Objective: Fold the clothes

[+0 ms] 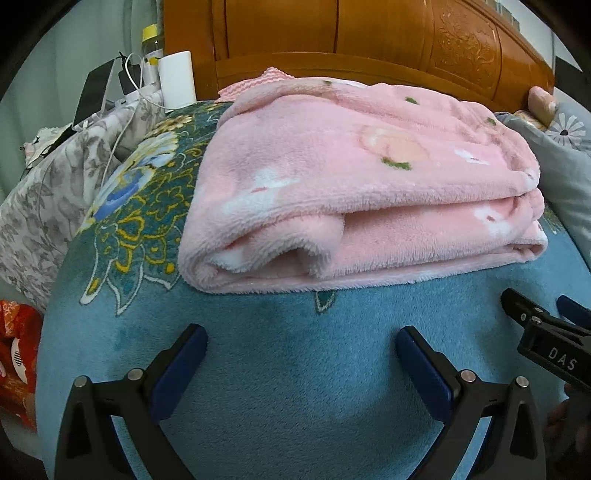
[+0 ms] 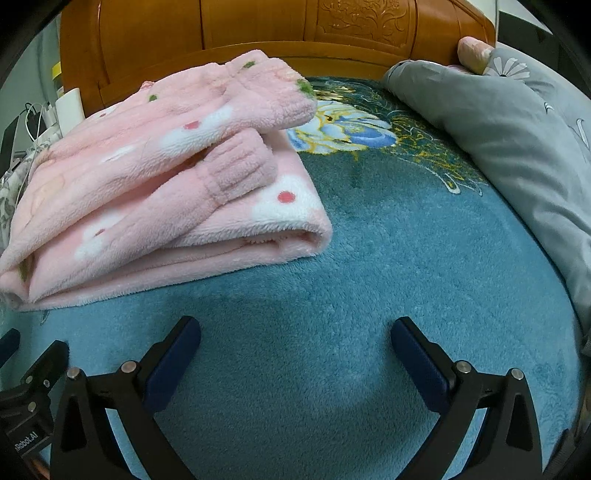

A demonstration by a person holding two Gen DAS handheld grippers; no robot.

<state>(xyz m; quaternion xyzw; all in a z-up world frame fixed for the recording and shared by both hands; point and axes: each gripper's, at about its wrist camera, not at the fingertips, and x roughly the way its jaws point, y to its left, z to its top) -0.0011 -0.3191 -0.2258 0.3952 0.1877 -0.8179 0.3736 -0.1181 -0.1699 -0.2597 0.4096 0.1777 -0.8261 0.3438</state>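
Black-framed, blue-padded: left gripper [image 1: 301, 349] has its jaws wide apart, nothing between them, hovering over bare bed cover. Right gripper [image 2: 295, 341] the same, jaws spread, nothing held, over the same cover. In the left wrist view the right gripper's tip pokes in at the right edge; in the right wrist view part of the left gripper shows at the lower left, cut off by the frame.

Just ahead of both grippers lies the pink fleece garment [image 1: 362, 184], folded into a thick stack on the bed, not touching either gripper. It has white, red and green print; a ribbed cuff [image 2: 236, 166] lies across the top layer near the right end. What kind of garment it is cannot be told from the folds; inner layers are hidden.

Bed cover [image 2: 369, 258] is teal plush with a blue-and-gold flower pattern toward the head. A grey quilt or pillow [image 2: 498, 129] with daisy print lies bunched along the right side, partly cut off. Carved wooden headboard [image 1: 369, 33] stands behind. At left, a grey floral fabric [image 1: 55, 192], white cables, a white cylinder [image 1: 177, 79] and a yellow-capped bottle, all small and partly hidden. Red patterned item at lower left, unclear.
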